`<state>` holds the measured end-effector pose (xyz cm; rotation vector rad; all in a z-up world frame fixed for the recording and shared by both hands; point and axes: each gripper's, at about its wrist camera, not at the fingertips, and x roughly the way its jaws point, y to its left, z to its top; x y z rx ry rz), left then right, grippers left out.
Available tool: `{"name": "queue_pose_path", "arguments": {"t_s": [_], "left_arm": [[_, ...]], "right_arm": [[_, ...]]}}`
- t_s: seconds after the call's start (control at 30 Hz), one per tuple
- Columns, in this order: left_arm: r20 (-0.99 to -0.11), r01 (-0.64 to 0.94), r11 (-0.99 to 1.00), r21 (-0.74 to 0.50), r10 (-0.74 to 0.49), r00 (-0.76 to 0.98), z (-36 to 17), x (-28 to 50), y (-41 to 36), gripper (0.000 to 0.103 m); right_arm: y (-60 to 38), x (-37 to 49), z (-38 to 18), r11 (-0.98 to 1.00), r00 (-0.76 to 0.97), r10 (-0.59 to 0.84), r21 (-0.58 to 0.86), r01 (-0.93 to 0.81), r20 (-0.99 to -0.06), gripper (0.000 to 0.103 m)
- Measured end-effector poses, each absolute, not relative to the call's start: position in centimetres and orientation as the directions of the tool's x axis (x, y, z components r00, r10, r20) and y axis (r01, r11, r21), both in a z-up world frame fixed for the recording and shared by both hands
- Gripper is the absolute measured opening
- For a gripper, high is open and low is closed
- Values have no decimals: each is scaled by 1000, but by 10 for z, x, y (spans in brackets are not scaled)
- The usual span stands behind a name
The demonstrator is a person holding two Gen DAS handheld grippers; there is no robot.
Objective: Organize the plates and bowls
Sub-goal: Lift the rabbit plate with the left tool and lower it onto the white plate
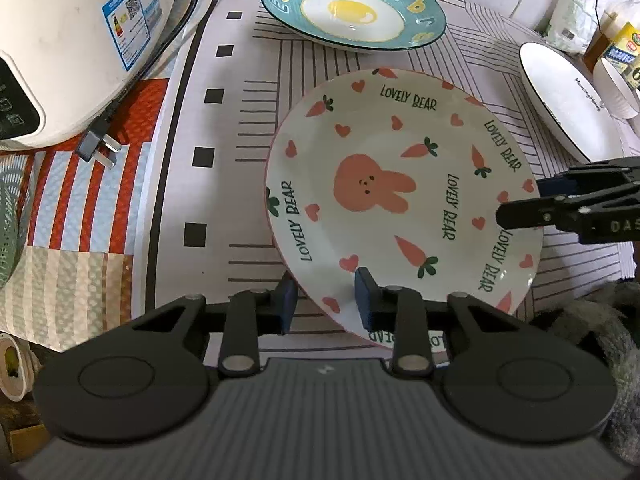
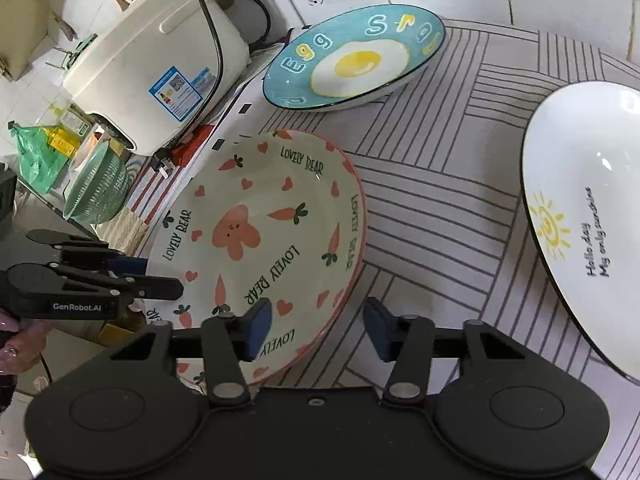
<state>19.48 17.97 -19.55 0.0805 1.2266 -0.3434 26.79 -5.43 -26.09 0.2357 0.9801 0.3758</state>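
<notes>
A cream "Lovely Bear" plate (image 1: pixel 400 184) (image 2: pixel 260 240) with a pink rabbit and carrots sits on the striped mat (image 2: pixel 440 200). My left gripper (image 1: pixel 325 304) (image 2: pixel 160 274) is shut on its near-left rim, one blue pad under the edge and one on the inner face. My right gripper (image 2: pixel 318 330) (image 1: pixel 520 200) straddles the opposite rim. Its left pad lies over the plate's inside. Its right pad stands off the outer edge with mat showing between, so it is open. A teal fried-egg plate (image 1: pixel 352 8) (image 2: pixel 356 56) lies behind. A white plate (image 1: pixel 568 96) (image 2: pixel 588 208) lies to the right.
A white rice cooker (image 1: pixel 72 40) (image 2: pixel 160 64) stands at the left, its cord and plug (image 1: pixel 98 142) lying on a red striped cloth. A green glass bowl (image 2: pixel 96 184) sits beside it. A small white bowl (image 1: pixel 616 84) and jars crowd the far right. A hand (image 2: pixel 16 340) holds the left gripper.
</notes>
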Motion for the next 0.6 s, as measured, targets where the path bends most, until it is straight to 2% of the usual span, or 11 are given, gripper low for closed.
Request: {"name": "queue_pose_path", "arguments": {"t_s": [0.07,0.2,0.37,0.5,0.6], "left_arm": [[-928,292,948,-130,-220,301,-196,194,181,29],[-924,267,953,-146,-227,306,-198,194,182,29],[-922,240,957,-161,-233,310,-200,194,183,29],[-918,229,960,-159,-229,325,-200,192,183,30],[-920,217,964,-151,-218,326,-200,193,181,31]], "right_arm": [[-53,272,-262,909,496,417,357,-217,-762,33],[-55,278,-263,897,477,441,350,-270,-761,30],[-65,287,-263,837,395,517,353,-418,-760,29],[-72,288,-267,823,399,553,404,-399,-732,27],[-70,281,-269,825,436,548,377,-420,-714,25]]}}
